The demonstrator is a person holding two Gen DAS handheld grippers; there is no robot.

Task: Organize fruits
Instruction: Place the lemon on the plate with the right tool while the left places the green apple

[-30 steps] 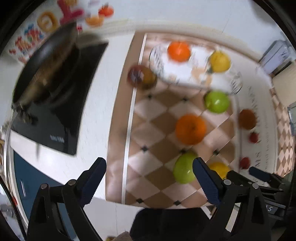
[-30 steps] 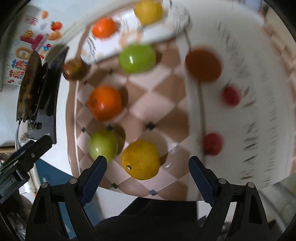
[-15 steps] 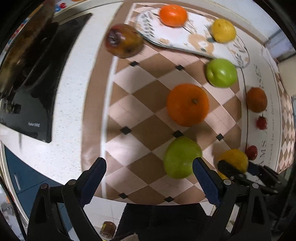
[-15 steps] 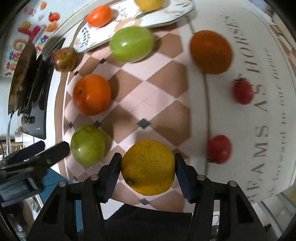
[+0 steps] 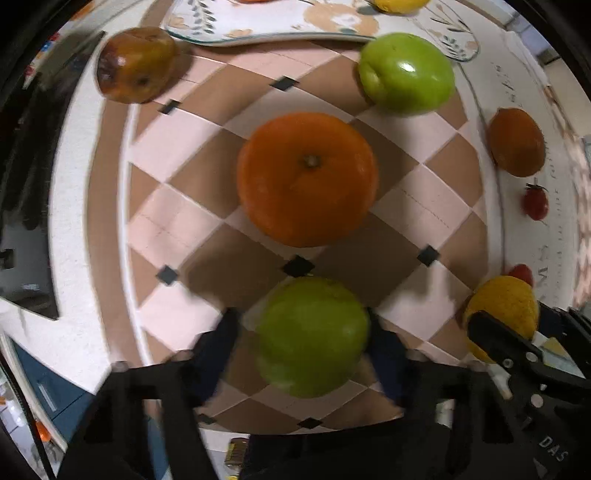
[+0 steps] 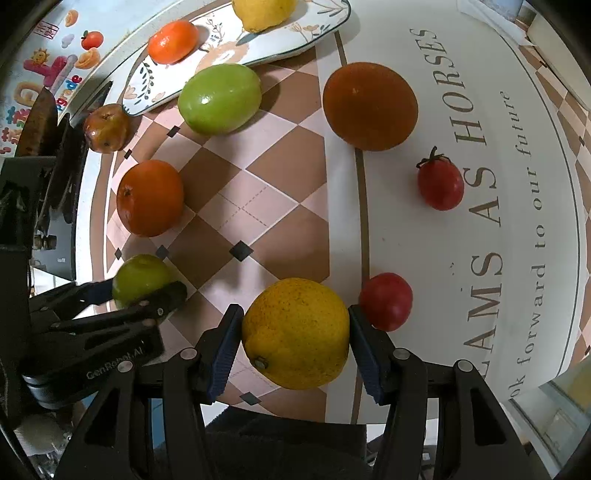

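Lying over a pale speckled worktop [image 5: 70,206]: a checked mat [image 6: 273,199] of pink and brown diamonds, and just right of it a white mat [image 6: 517,258] bearing brown lettering. Sitting at the far left, a black cooktop [image 6: 62,177] below a wall with bright cartoon stickers [image 6: 51,70]. Resting along the far edge, a floral tray [image 6: 229,51] carrying one small orange [image 6: 173,40] and one lemon [image 6: 264,13]. Counting off the tray: two green apples, one browned bruised apple [image 5: 135,66], one large orange [image 5: 306,179], one dark brownish-orange fruit [image 6: 370,106] and two cherry tomatoes [image 6: 440,183] on the white mat, plus one big yellow citrus [image 6: 295,334]. Closing around the near green apple [image 5: 312,336], the left tool [image 5: 301,336], pads blurred and right at the fruit's flanks, firm contact not clear. Clamping the yellow citrus at the seam of the two mats, the right tool [image 6: 295,332], both blue pads pressing its sides. Lying beside the tray's near rim, the far green apple [image 6: 219,103].
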